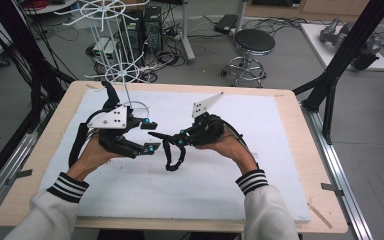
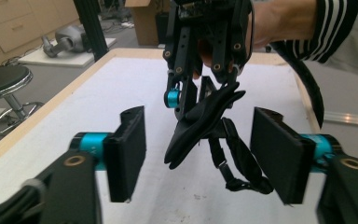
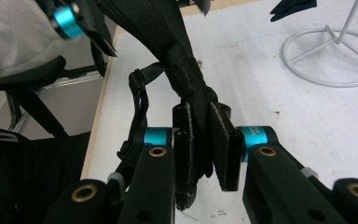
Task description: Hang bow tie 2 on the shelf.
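Black fabric, a floppy cloth piece with a buckled strap [image 2: 200, 126], hangs above the white board's [image 1: 260, 190] middle, pinched in the right gripper [image 3: 200, 140]. Facing it, the left gripper [image 2: 198, 158] gapes wide and empty, seemingly ready to take the loose end.

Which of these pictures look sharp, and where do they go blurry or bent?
High view: even light, soft shadows under the hands, table edges slightly bowed. Left gripper view: its own fingers loom blurred, the black strap is sharper. Right gripper view: the clamped strap is fairly crisp, the white wire stand softer.
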`<state>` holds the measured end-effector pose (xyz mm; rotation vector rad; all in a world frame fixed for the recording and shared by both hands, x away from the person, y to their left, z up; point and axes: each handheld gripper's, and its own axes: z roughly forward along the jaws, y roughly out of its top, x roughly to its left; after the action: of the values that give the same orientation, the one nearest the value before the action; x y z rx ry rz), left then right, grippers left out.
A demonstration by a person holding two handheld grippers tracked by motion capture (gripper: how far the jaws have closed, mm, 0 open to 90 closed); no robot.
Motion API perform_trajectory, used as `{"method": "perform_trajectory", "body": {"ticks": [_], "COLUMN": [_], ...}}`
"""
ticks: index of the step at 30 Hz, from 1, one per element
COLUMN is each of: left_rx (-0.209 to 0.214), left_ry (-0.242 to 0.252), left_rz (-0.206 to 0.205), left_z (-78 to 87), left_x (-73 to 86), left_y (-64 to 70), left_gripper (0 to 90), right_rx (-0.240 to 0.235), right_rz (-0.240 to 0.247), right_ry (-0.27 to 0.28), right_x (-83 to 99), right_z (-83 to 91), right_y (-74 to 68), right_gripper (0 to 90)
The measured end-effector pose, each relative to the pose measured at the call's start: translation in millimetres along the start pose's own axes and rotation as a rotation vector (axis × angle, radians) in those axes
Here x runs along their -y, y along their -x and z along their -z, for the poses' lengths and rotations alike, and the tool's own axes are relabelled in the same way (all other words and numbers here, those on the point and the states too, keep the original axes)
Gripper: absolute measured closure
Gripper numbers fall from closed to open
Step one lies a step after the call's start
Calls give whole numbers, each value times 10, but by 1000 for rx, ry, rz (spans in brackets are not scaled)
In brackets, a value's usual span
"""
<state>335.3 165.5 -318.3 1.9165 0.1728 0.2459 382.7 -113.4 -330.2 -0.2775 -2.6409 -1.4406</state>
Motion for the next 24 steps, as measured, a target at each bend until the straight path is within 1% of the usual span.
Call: {"method": "perform_trajectory", "body": {"ticks": [2,3,6,11,13,14,16,18,19,22,24], "left_rx": [-18,-17,-15,-6,-6,-6,-12,-1,-2,-4,-3], "left_ry": [-29,-34,-33,-46,-52,-52,-65,-75,-81,-98,-102], "left_rz": [-13,-13,-12,-18,-22,-19,-24,-23,-25,-15,-14], "left_z": [-10,-16,-14,-9,-8,-10,-10,-21,-27,-33,-31], "left_x": [4,7,6,2,1,0,-3,1,3,7,7], "left_y": [-3,-4,-7,-6,-9,-8,-9,-8,-7,-13,-16], "left_gripper": [411,411,417,502,518,523,573,613,626,672,734], "right_rx": [2,0,7,5,6,5,6,1,5,2,4], "right_rz": [5,2,2,3,6,-3,7,0,6,2,4], "right_ry": [3,0,-11,-12,-10,-18,-18,-21,-19,-24,-28], "right_x": [-1,0,5,4,4,5,5,4,3,4,6], "right_z": [1,2,-5,-17,-27,-29,-39,-46,-49,-54,-57], "right_y": [1,0,3,4,6,-1,8,4,8,8,10], "right_gripper": [804,804,803,804,803,804,804,804,804,804,804]}}
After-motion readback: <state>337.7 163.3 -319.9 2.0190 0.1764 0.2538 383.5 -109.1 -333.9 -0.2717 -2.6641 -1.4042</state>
